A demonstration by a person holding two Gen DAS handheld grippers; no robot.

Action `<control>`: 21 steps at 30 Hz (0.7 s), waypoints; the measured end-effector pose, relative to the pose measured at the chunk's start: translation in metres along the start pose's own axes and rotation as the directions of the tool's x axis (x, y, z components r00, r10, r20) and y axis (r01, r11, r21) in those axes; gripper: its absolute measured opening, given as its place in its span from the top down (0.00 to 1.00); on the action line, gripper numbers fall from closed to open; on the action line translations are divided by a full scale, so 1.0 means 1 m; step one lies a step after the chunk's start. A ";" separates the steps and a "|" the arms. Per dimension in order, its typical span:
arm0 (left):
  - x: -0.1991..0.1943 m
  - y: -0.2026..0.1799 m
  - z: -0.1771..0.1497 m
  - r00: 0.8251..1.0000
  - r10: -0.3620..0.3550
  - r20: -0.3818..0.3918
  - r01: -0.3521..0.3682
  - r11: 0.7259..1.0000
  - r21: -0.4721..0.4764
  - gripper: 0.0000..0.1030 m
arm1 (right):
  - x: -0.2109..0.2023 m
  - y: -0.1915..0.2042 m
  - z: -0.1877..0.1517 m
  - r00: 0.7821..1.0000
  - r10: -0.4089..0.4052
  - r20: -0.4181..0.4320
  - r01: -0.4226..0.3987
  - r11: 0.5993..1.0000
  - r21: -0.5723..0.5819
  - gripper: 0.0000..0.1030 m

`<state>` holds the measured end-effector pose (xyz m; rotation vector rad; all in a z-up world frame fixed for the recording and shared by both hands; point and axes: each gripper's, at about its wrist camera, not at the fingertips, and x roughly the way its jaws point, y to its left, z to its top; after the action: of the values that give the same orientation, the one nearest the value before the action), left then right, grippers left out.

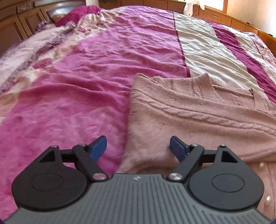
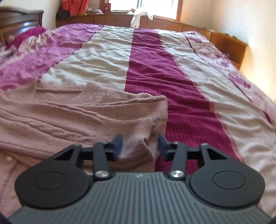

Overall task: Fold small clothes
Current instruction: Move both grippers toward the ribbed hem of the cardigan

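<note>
We see a pink knit sweater [image 1: 198, 117] lying folded on a bed cover [image 1: 86, 77] striped in pink, cream and dark magenta. Our left gripper [image 1: 138, 146] hangs over the sweater's left edge with its jaws spread wide, nothing clamped between the blue pads [image 1: 98, 148]; the fabric lies below them. Our right gripper [image 2: 140, 146] sits at the sweater's right edge, jaws parted, with a fold of the knit [image 2: 136, 148] between the pads but not visibly pinched. A small white logo [image 1: 137, 178] marks each gripper's grey body; we cannot read it. No other writing shows. A white plush toy [image 2: 138, 17] rests on the wooden ledge [image 2: 172, 25] under the window [image 2: 143, 5].
</note>
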<state>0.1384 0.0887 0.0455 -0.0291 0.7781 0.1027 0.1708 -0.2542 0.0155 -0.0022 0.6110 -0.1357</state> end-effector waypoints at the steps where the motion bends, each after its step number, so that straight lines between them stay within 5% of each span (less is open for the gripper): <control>1: -0.008 0.003 -0.002 1.000 0.007 0.007 -0.007 1.000 0.002 0.17 | -0.008 -0.002 -0.002 1.000 0.009 0.007 -0.009 1.000 0.023 0.51; 11: -0.093 0.022 -0.030 0.997 -0.044 0.061 0.045 0.999 -0.016 0.17 | -0.088 0.006 -0.031 0.989 0.134 0.056 -0.142 0.976 0.166 0.50; 21: -0.169 0.023 -0.029 0.994 -0.108 0.027 0.105 0.990 0.097 0.17 | -0.162 0.045 -0.048 0.962 0.269 0.040 -0.268 0.963 -0.030 0.49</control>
<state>-0.0035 0.0961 0.1434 0.0213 0.7473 -0.0359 0.0176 -0.1872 0.0668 0.0545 0.5638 0.1350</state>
